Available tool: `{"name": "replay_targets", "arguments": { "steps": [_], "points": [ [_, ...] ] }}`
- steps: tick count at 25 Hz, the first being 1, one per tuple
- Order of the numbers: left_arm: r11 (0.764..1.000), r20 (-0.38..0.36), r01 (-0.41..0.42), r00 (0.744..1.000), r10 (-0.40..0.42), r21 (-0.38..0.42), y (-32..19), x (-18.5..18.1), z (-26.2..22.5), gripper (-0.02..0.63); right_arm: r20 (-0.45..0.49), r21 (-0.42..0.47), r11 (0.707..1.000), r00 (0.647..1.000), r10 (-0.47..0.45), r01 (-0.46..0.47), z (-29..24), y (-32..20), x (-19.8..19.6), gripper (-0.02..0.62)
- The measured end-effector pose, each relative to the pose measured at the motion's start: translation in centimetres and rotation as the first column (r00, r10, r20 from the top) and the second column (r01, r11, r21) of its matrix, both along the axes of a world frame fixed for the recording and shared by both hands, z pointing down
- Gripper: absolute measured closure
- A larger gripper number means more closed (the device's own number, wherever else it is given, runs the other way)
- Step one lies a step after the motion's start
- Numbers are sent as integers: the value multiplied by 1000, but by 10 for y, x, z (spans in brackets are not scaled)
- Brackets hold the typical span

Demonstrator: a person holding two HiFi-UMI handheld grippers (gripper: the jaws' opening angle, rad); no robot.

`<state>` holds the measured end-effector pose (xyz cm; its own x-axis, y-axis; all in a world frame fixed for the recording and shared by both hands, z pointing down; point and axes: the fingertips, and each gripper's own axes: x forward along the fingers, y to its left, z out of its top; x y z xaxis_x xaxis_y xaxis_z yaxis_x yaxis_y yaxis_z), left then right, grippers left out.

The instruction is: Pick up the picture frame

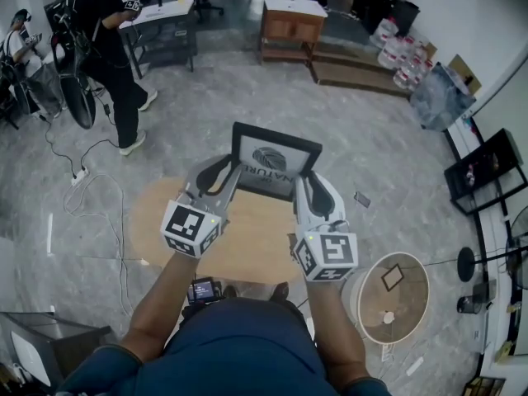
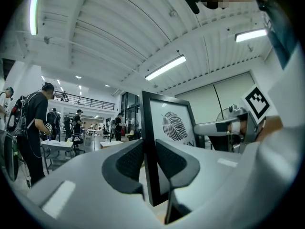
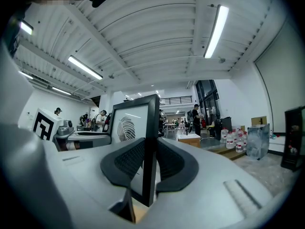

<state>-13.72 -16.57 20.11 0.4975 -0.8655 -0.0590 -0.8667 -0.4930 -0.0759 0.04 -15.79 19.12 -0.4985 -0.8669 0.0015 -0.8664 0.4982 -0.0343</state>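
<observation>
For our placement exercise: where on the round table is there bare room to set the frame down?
Bare wood: table left of the left gripper, and between it and the right gripper. Crowded: the fan beside the table's right.

One picture frame (image 1: 275, 162) — two grippers (image 1: 233, 172) (image 1: 304, 185), one table (image 1: 247, 250).

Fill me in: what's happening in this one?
A person is holding a black picture frame with a leaf print upright between two hand-held grippers. The left gripper is clamped on the frame's left edge and the right gripper on its right edge. The frame looks to be lifted clear of the round wooden table below it.
</observation>
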Motion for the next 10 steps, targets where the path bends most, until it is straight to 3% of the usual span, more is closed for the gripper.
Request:
{"name": "replay_targets", "arguments": {
  "steps": [10],
  "points": [
    [1000,6,0,1000,0,5,10,-5,4,534,-1,-1,1000,1000,5,-5,4,11,-6,512]
  ]
}}
